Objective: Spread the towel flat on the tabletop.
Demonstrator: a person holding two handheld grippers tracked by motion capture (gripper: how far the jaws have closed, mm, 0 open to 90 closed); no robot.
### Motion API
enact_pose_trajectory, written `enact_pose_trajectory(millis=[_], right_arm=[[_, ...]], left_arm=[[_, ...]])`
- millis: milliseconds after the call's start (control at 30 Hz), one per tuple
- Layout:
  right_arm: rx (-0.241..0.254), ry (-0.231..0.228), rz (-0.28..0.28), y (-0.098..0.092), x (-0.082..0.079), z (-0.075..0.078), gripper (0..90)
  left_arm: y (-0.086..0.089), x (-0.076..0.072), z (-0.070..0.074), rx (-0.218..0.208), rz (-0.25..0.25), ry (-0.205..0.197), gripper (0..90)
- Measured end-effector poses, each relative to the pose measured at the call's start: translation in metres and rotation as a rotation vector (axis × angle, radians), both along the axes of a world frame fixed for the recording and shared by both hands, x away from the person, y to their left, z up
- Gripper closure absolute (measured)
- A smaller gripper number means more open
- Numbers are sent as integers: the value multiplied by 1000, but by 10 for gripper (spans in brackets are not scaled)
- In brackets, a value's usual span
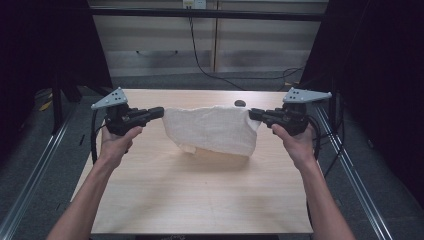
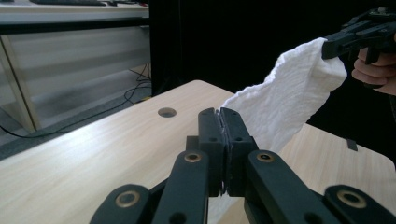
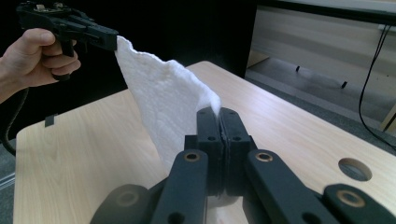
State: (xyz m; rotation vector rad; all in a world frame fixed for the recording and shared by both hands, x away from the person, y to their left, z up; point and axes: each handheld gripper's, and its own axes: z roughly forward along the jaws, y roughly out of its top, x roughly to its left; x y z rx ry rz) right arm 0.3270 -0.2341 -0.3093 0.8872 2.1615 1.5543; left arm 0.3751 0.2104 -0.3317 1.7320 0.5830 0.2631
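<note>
A white towel [image 1: 212,130] hangs stretched above the tabletop [image 1: 200,195], one end clenched in the left gripper [image 1: 159,112], the other in the right gripper [image 1: 252,114]; lifting looks done, folding or laying down remains.

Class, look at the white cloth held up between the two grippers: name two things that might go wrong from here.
1. The left gripper and right gripper each pinch only a corner of the white cloth; a corner may slip out.
2. The cloth's lower edge sags close to the table and may drag or bunch.
</note>
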Motion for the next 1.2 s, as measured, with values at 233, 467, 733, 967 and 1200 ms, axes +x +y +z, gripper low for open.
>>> enact_pose_trajectory(millis=[233,467,733,967,1200], right_arm=[[6,-23,-5,0,9,19,889],[-34,-34,-3,10,34,45,889],[-46,-18,-38,12,66,61,888],[-26,17,-93,7,88,51,888],[-18,66,-84,-1,83,15,888]], left_arm=[[4,9,18,-7,27,-13,888],[3,35,40,1,85,3,888],[1,64,57,11,139,9,888],[-12,73,63,41,138,-13,888],[-14,57,22,136,100,15,888]])
